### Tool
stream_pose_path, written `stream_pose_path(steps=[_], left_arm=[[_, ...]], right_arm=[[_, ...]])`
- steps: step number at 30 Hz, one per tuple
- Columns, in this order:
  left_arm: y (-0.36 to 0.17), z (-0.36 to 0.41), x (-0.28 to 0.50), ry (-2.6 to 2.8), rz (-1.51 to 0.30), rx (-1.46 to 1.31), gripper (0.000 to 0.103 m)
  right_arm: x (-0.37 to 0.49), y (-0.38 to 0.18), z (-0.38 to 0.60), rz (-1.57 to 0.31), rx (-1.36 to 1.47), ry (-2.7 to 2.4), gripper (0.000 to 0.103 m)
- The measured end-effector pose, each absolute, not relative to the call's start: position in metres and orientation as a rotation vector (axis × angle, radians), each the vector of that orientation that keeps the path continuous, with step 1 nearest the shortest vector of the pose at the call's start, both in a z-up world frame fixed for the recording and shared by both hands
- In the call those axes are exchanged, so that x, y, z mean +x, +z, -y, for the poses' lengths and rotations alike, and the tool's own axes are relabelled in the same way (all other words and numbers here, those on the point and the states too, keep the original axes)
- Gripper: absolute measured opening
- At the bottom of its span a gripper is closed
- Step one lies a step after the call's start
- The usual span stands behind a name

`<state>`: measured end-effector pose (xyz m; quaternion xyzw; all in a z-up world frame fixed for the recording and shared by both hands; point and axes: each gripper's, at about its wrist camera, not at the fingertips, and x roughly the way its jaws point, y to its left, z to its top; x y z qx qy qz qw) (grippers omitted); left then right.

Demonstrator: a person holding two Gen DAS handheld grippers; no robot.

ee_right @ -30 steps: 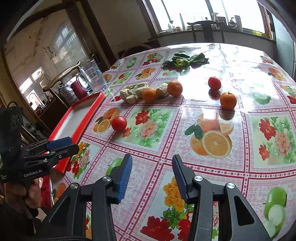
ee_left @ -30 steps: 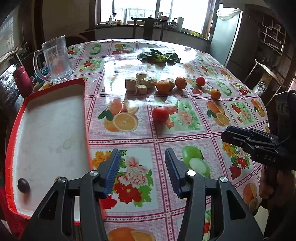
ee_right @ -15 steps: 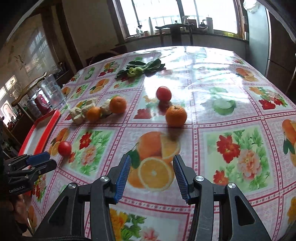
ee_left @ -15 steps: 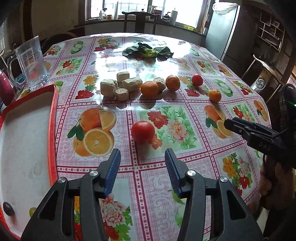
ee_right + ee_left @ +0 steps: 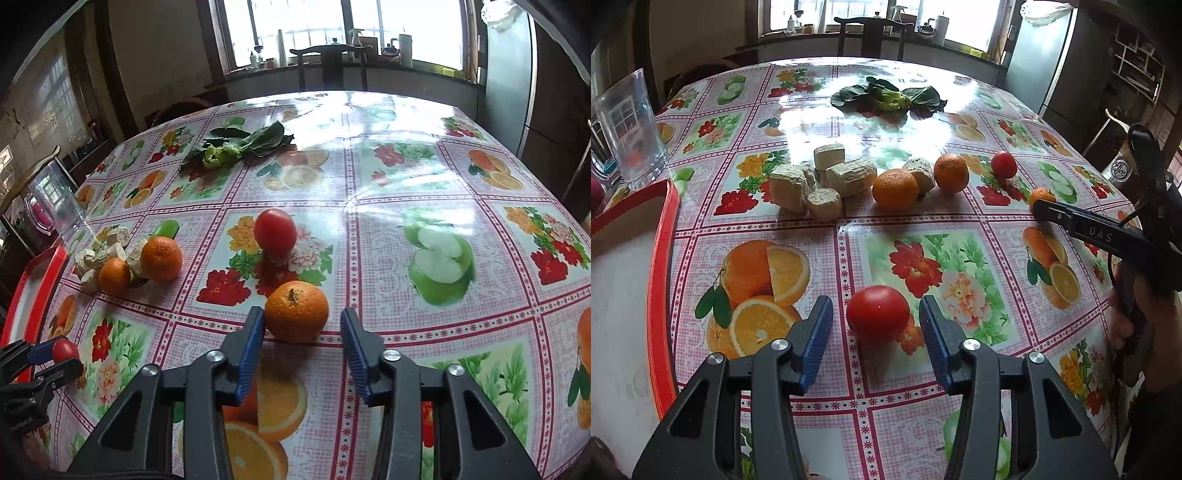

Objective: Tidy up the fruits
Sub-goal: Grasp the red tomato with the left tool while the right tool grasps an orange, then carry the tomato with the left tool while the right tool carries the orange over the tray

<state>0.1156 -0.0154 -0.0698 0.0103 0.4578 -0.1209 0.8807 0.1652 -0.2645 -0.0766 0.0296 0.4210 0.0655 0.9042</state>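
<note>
Two tomatoes and three oranges lie on the bench (image 5: 798, 122). The left gripper (image 5: 876, 325) straddles the nearer tomato (image 5: 877, 316), its jaws closing but the pads not yet touching. The right gripper (image 5: 302, 341) frames one orange (image 5: 296, 311) likewise, jaws closing, with gaps either side. Beyond it sits the second tomato (image 5: 275, 231); ahead to its left, two oranges (image 5: 161, 258) nestle against pale blocks (image 5: 788, 192) (about six). A red-rimmed tray (image 5: 661, 295) lies left of the left gripper.
</note>
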Motion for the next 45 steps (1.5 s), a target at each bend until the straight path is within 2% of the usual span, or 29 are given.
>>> stream_pose_path(steps=[1, 3, 27, 45], left_arm=[[-0.070, 0.015, 0.115, -0.253, -0.950, 0.030, 0.034], [-0.070, 0.013, 0.115, -0.266, -0.952, 0.021, 0.030], [-0.037, -0.036, 0.048, -0.232, -0.860, -0.057, 0.030], [-0.034, -0.095, 0.012, -0.149, -0.839, -0.135, 0.030]], right_arm=[[0.164, -0.076, 0.261, -0.868, 0.044, 0.126, 0.034], [0.158, -0.075, 0.255, -0.861, 0.032, 0.141, 0.033], [0.046, -0.040, 0.166, -0.833, 0.046, 0.414, 0.033], [0.020, -0.037, 0.099, -0.854, -0.008, 0.560, 0.033]])
